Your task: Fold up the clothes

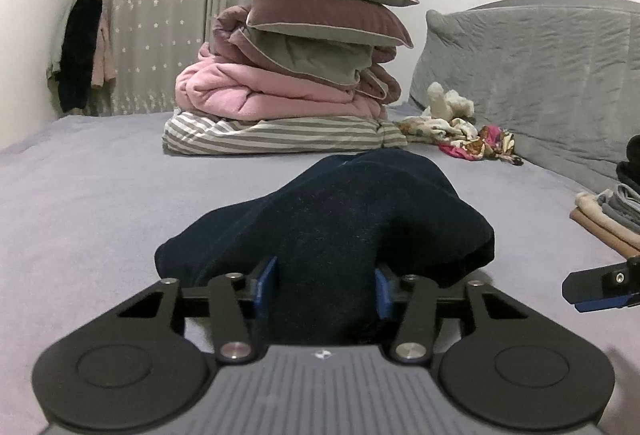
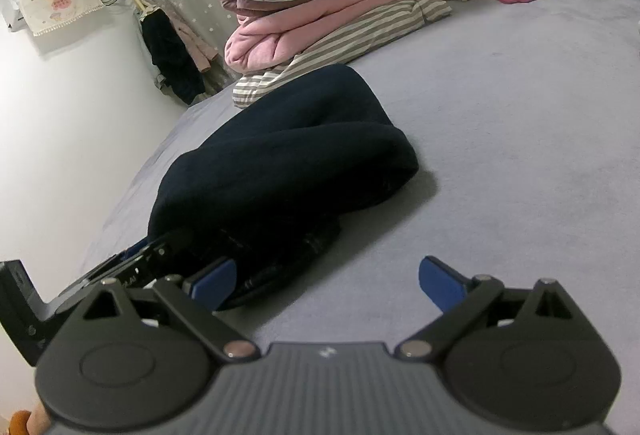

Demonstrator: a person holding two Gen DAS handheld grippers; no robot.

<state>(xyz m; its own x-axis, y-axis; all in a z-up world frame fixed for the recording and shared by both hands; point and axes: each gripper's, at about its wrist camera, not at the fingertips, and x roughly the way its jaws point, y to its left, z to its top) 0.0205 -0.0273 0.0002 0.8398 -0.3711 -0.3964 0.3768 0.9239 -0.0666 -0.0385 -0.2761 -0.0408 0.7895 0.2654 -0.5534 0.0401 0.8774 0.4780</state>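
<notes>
Left hand-held gripper [image 1: 326, 285] has its blue pads clamped on a bunched end of the dark navy garment [image 1: 340, 207], which lies heaped mid-bed [image 1: 100, 195], just short of the striped bedding pile [image 1: 280, 133]. Right hand-held gripper [image 2: 326, 285] sits beside it, jaws spread wide, holding nothing. This looks like the gather-and-fold stage. Next call: the right one needs a free edge, then both lift together to square the fold.
</notes>
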